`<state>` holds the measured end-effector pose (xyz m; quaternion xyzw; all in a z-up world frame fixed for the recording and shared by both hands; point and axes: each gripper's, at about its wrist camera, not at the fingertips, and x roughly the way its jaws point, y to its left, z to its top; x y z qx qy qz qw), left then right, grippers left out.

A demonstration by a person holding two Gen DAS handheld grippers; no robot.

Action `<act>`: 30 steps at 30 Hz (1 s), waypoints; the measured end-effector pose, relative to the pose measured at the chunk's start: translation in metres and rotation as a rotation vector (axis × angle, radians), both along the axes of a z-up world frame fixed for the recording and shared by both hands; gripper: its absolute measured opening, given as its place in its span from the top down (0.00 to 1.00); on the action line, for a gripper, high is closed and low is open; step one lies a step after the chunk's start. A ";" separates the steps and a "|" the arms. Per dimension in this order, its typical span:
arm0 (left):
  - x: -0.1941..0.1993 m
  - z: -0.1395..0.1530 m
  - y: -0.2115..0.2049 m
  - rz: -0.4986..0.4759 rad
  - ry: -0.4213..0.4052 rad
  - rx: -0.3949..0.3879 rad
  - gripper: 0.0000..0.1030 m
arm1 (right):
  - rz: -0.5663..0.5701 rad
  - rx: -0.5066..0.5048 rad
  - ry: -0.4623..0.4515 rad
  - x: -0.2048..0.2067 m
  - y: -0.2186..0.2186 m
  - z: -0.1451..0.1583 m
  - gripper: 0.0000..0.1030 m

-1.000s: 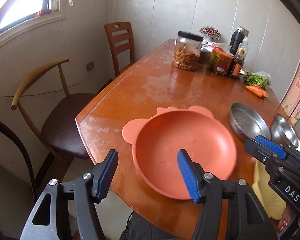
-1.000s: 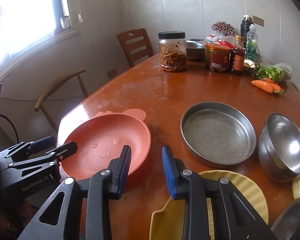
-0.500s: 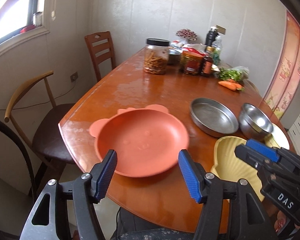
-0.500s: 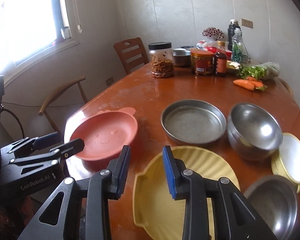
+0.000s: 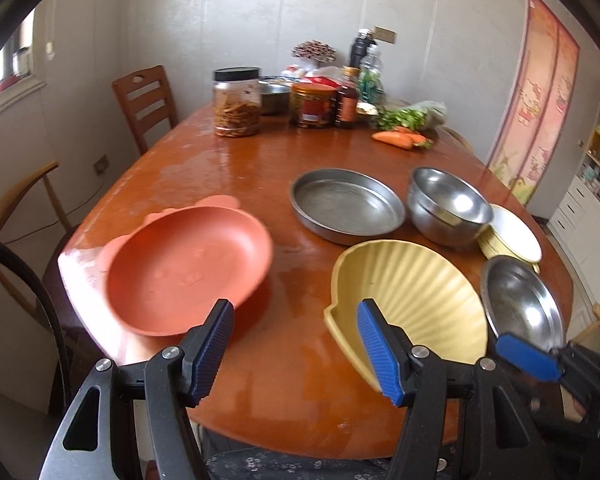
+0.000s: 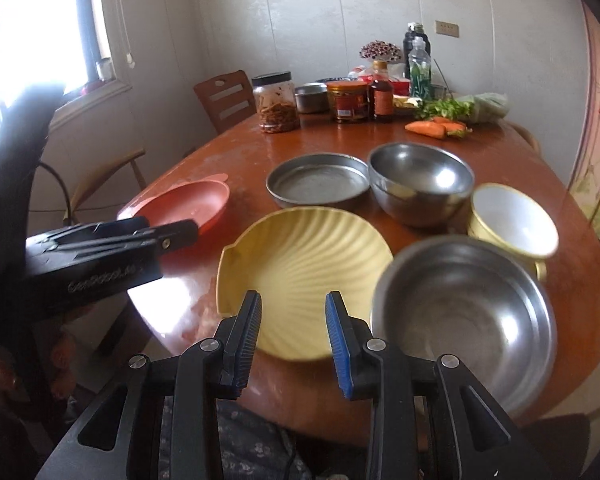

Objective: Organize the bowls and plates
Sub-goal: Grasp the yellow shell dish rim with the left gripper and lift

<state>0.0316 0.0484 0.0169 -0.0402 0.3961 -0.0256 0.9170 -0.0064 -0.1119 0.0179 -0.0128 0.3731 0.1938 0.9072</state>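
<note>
Two grippers, left gripper [image 5: 296, 350] and right gripper [image 6: 293, 342], hover with fingers spread, gripping nothing, above the table's [image 5: 228, 168] near edge, where an orange plate [image 5: 188, 272], yellow bowl [image 6: 300, 276] and steel bowls [image 6: 420, 182] sit.

My fingers [image 5: 214, 350] carry ribbed blue pads on black frames. On the glossy red-brown table [image 5: 228, 160]: a terracotta-orange plate [image 5: 188, 268], beside it a pale yellow plate [image 5: 412, 300] with fanned ridges, grey steel bowls [image 5: 448, 204] beyond, and a yellow bowl [image 6: 512, 224] with white inside.
</note>
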 end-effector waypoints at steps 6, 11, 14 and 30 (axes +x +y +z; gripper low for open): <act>0.013 -0.012 -0.019 -0.061 0.052 0.031 0.38 | -0.010 0.035 0.025 -0.017 -0.008 -0.008 0.67; 0.029 -0.015 -0.030 -0.116 0.045 0.060 0.38 | -0.050 0.068 0.064 -0.020 -0.014 -0.016 0.67; 0.041 -0.019 -0.036 -0.141 0.052 0.091 0.38 | -0.064 0.067 0.077 -0.021 -0.014 -0.017 0.64; 0.075 -0.039 -0.057 -0.272 0.087 0.156 0.38 | -0.114 0.104 0.169 0.002 -0.006 -0.036 0.52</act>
